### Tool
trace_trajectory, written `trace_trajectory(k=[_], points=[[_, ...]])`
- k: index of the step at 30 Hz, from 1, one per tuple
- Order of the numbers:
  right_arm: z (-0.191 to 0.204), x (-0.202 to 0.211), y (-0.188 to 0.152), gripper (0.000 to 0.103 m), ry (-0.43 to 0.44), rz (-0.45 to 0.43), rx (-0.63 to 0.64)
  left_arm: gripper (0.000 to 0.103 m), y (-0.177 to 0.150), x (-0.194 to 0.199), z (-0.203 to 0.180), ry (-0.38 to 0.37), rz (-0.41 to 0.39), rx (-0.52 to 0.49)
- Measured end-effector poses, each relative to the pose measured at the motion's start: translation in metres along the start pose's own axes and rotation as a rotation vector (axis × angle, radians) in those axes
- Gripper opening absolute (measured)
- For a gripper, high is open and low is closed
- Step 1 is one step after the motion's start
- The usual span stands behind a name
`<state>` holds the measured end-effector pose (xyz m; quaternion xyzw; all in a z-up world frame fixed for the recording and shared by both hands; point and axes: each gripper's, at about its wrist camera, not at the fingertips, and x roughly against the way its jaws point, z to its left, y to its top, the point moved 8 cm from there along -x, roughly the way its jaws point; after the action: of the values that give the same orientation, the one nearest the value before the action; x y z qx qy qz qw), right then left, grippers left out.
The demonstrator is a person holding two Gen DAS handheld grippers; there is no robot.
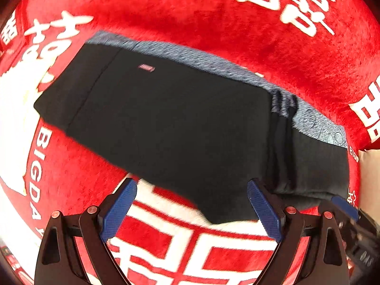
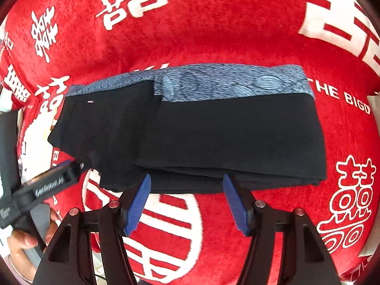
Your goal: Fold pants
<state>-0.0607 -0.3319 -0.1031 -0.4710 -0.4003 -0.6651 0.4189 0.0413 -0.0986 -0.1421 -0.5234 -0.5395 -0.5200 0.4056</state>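
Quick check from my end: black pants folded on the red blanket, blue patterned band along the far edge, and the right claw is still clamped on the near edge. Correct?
Not quite. The right claw is open with nothing between its pads, clear of the near edge, as the right wrist view shows. The rest holds: the black pants lie folded on the red blanket with the blue patterned band along the far edge.

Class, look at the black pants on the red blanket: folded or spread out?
Folded. The pants lie as a compact stack, with layered edges along the near side on the blanket.

The red blanket (image 2: 213, 35) under me reads "THE BIGD" beside white double-happiness characters (image 2: 349, 201); from my left wrist view it reads "BIGDA". The pants' small tag (image 1: 146, 67) is illegible.
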Motion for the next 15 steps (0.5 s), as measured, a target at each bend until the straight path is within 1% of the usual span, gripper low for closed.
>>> trace_trajectory(k=[3,5,10,11,12,13,14,15], points=[[0.009,-0.007,0.01,0.067,-0.032,-0.016,0.005,0.095,-0.007,-0.003,0.022,0.002,0.017,0.008],[0.013,-0.012,0.024,0.067,-0.057,-0.03,0.012,0.095,-0.008,-0.004,0.033,0.006,0.025,0.009],[0.027,-0.035,0.079,0.072,-0.169,-0.075,0.08,0.095,-0.01,-0.006,0.054,0.014,0.026,0.013],[0.029,-0.044,0.087,0.072,-0.189,-0.066,0.093,0.095,-0.011,-0.006,0.056,0.008,0.025,0.021],[0.03,-0.06,0.093,0.072,-0.227,-0.034,0.109,0.095,-0.011,-0.006,0.059,0.001,0.025,0.032],[0.026,-0.069,0.094,0.059,-0.243,-0.006,0.106,0.095,-0.01,-0.006,0.061,-0.008,0.026,0.043],[0.024,-0.079,0.094,0.054,-0.24,0.015,0.083,0.095,-0.01,-0.006,0.063,-0.016,0.027,0.051],[0.023,-0.082,0.097,0.049,-0.228,0.008,0.055,0.095,-0.009,-0.005,0.065,-0.024,0.023,0.058]])
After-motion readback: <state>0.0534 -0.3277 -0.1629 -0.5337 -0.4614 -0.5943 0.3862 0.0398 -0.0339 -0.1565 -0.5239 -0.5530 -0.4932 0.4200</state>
